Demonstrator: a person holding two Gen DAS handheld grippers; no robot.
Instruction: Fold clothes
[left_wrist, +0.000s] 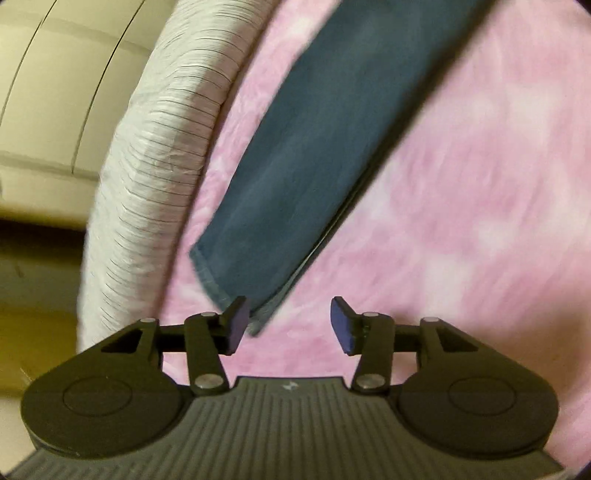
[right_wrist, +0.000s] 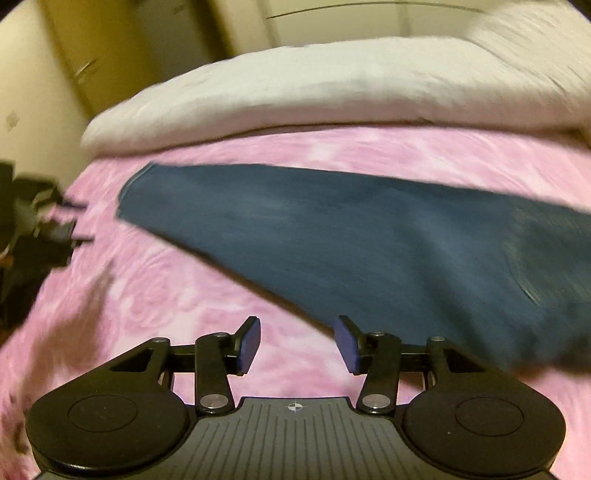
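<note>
1. Your blue jeans (right_wrist: 332, 229) lie flat on the pink blanket (right_wrist: 184, 295). In the right wrist view they run from the middle left to the lower right of the frame. The legs look stacked one on the other, because you can see layered edges along one side in the left wrist view (left_wrist: 310, 155).
2. So the jeans look folded once the long way. They are still a long strip, so I think there is more folding left across the short way.
3. Your left gripper (left_wrist: 288, 325) is wide apart and holds nothing. The leg hem sits just by its left finger at the bottom middle.
4. Your right gripper (right_wrist: 297, 345) is wide apart too, with nothing in it, next to the jeans' edge.
5. A white quilt (right_wrist: 295, 92) lies past the blanket at the top. Cream cupboard doors (left_wrist: 44, 92) stand behind, upper left.
</note>
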